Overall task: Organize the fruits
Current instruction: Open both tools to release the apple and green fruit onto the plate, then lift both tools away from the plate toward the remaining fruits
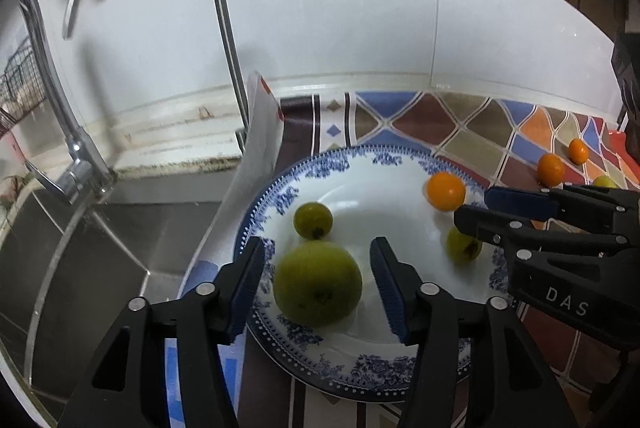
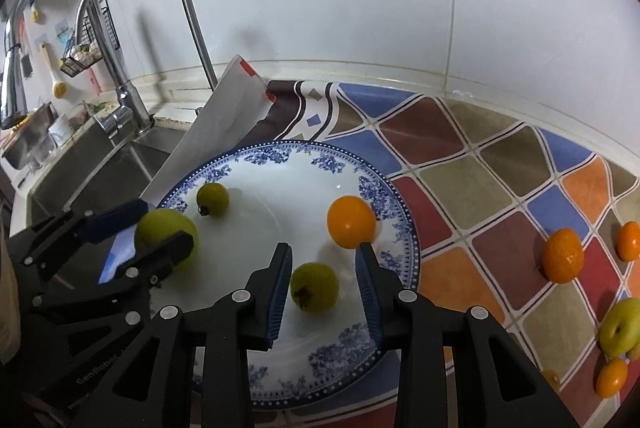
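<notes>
A blue-and-white plate [image 1: 360, 368] [image 2: 344, 344] holds a large green fruit [image 1: 318, 284] [image 2: 164, 228], two small green fruits [image 1: 313, 220] [image 2: 314, 286] and an orange [image 1: 445, 189] [image 2: 351, 221]. My left gripper [image 1: 318, 282] is open with its jaws on either side of the large green fruit, not touching it. My right gripper [image 2: 322, 268] [image 1: 472, 205] is open over the plate, its jaws on either side of a small green fruit. Loose oranges [image 2: 562, 255] [image 1: 551, 169] and a green fruit [image 2: 620, 326] lie on the counter to the right.
A steel sink [image 1: 100, 260] with curved faucets [image 1: 216, 11] [image 2: 120, 27] lies left of the plate. A white sheet [image 2: 216, 131] leans behind the plate's left rim. The counter has a coloured tile-pattern mat [image 2: 500, 187]. The white tiled wall [image 1: 340, 7] stands behind.
</notes>
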The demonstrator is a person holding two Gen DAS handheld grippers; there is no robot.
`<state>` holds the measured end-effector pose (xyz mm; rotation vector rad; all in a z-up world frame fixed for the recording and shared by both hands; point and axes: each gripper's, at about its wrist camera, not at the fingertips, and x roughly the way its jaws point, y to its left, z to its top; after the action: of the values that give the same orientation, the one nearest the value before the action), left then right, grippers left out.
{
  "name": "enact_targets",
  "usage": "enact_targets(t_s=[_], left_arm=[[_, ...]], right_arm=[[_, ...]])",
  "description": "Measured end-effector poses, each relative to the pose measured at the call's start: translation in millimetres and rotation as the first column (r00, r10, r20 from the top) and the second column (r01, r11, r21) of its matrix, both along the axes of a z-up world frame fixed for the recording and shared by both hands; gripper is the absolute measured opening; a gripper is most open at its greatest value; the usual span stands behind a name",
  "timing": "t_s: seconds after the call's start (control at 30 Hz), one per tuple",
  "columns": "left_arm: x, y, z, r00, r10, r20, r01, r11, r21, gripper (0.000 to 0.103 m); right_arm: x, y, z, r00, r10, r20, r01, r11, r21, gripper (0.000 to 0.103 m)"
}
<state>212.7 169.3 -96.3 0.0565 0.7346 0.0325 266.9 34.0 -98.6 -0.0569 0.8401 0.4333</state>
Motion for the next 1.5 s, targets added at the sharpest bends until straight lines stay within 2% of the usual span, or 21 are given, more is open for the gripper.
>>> enact_targets(t_s=[0.23, 0.33, 0.53, 0.87, 1.5], left_arm=[[-18, -3, 23, 0.998, 0.013, 0.055, -0.013, 1.0, -0.002, 0.061], [-30, -7, 32, 0.997, 0.012, 0.079, -0.012, 1.0, 0.004, 0.064], [-48, -17, 49, 0.993, 0.008, 0.116, -0.007, 1.0, -0.004, 0.07], [-79, -42, 71, 0.987, -0.02, 0.162, 0.021, 1.0, -0.004, 0.076], [-132, -95, 97, 0.961, -0.107, 0.255, 0.101, 0.994, 0.038, 0.083]], right_arm=[[-16, -10, 18, 0.999, -0.006, 0.04, 0.006, 1.0, 0.015, 0.034], [-27, -15, 28, 0.997, -0.008, 0.075, 0.006, 1.0, 0.016, 0.039], [-47, -28, 49, 0.992, -0.016, 0.128, 0.013, 1.0, 0.022, 0.04], [-84, -59, 78, 0.98, -0.064, 0.191, 0.054, 0.997, 0.055, 0.048], [-152, -118, 98, 0.95, -0.17, 0.262, 0.16, 0.985, 0.058, 0.055]])
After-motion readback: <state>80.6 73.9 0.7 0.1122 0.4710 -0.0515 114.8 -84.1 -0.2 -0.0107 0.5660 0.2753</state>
